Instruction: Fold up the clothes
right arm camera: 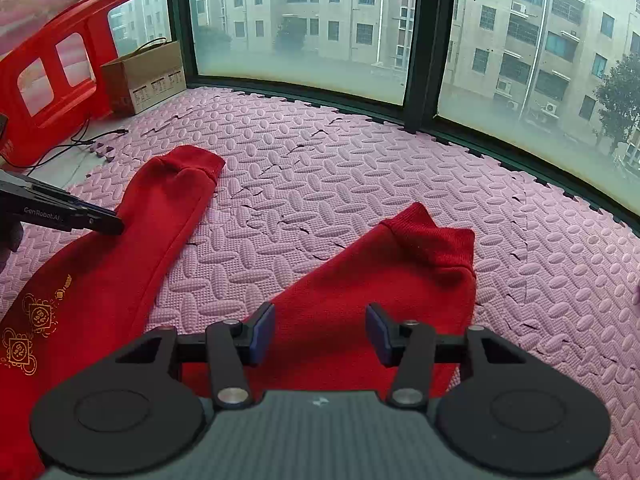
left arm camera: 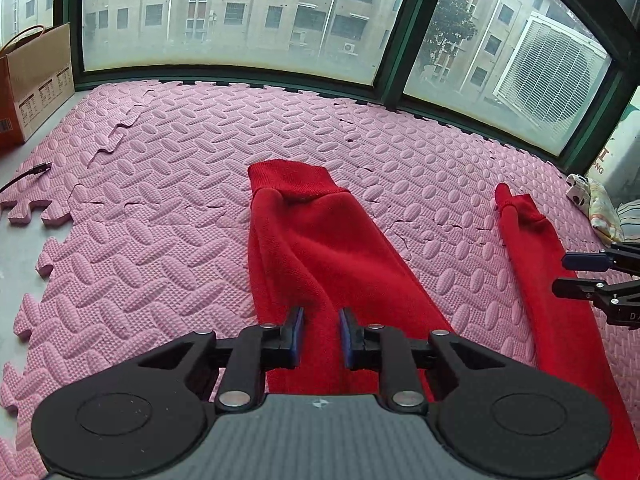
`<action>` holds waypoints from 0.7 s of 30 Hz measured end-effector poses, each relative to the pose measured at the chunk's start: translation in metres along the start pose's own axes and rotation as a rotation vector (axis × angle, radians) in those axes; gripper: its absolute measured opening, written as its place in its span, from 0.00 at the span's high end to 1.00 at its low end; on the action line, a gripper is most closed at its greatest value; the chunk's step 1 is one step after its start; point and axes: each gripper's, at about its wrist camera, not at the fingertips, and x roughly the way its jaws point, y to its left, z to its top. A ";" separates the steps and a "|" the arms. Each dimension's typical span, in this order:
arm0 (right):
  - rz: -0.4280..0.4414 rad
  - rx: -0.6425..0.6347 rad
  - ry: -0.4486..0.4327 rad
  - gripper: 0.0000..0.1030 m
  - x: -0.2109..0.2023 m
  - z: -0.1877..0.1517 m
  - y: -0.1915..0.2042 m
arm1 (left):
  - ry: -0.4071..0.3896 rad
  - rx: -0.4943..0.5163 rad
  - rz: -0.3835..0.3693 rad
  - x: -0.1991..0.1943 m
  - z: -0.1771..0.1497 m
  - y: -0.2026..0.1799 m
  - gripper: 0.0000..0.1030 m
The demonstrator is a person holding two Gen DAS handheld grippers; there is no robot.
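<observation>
Red trousers with ribbed cuffs lie spread on the pink foam mat, legs pointing toward the window. In the left wrist view the left leg (left arm camera: 316,248) runs under my left gripper (left arm camera: 320,334), whose jaws stand partly open just above the cloth, holding nothing. The right leg (left arm camera: 536,264) lies to the right, with the right gripper (left arm camera: 576,274) beside it. In the right wrist view my right gripper (right arm camera: 320,334) is wide open over the right leg (right arm camera: 384,280). The left leg (right arm camera: 132,240) carries a gold print (right arm camera: 28,332); the left gripper (right arm camera: 96,220) hovers over it.
The pink foam mat (left arm camera: 160,208) has loose puzzle edges at the left. A cardboard box (right arm camera: 146,76) and a red plastic stool (right arm camera: 48,76) stand by the window. A black cable (right arm camera: 76,144) lies on the floor. Folded fabric items (left arm camera: 600,208) sit at the right.
</observation>
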 end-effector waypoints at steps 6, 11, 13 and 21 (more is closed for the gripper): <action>0.063 -0.033 0.000 0.51 0.007 0.019 0.022 | -0.045 -0.036 0.002 -0.014 0.004 0.010 0.79; 0.129 -0.114 0.007 0.53 0.027 0.040 0.058 | -0.043 -0.069 0.037 -0.016 0.007 0.027 0.79; 0.154 -0.156 0.008 0.53 0.039 0.048 0.078 | -0.038 -0.074 0.034 -0.014 0.007 0.030 0.79; 0.190 -0.235 0.042 0.70 0.092 0.059 0.122 | -0.037 -0.088 0.026 -0.010 0.006 0.036 0.79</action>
